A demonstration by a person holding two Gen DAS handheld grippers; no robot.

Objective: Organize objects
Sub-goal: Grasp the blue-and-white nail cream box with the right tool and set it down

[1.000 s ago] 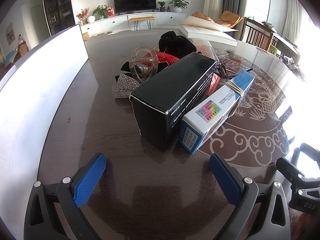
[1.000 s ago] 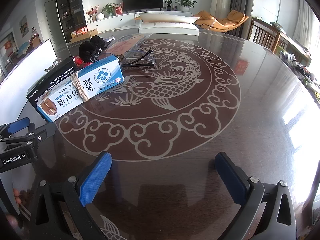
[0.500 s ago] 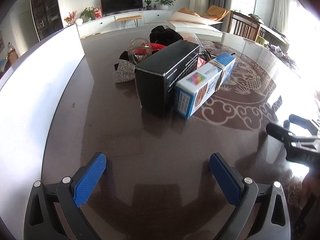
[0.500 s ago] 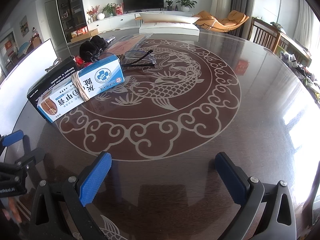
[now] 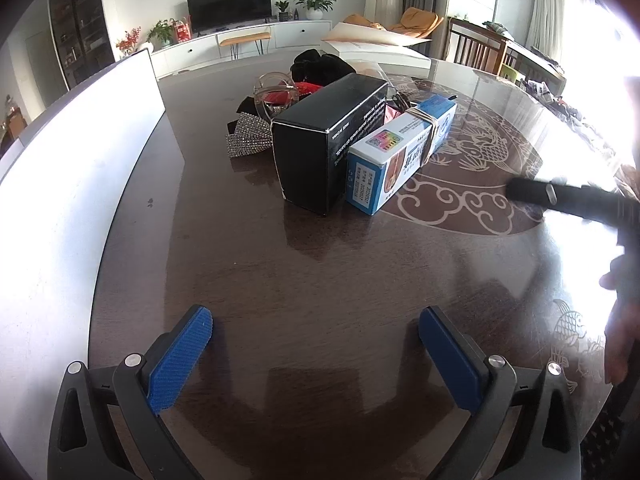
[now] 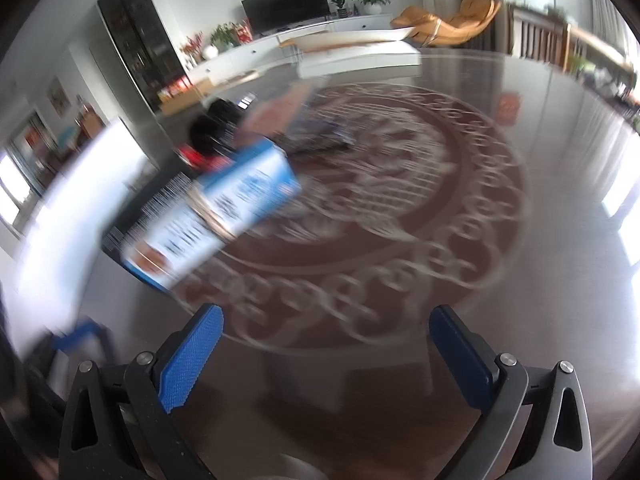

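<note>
Beside the black box [image 5: 328, 136] lies a blue-white box [image 5: 400, 152]; both hand-held grippers [image 5: 316, 344] [image 6: 326, 344] gape wide, empty.

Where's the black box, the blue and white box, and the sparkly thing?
black box [image 5: 334, 108]: left wrist view, on its top face.
blue and white box [image 5: 394, 140]: left wrist view, on its top face near the colourful sticker.
sparkly thing [image 5: 248, 138]: left wrist view, on its studded surface.

home living room: television [image 5: 230, 5], lounger [image 5: 420, 22]
</note>
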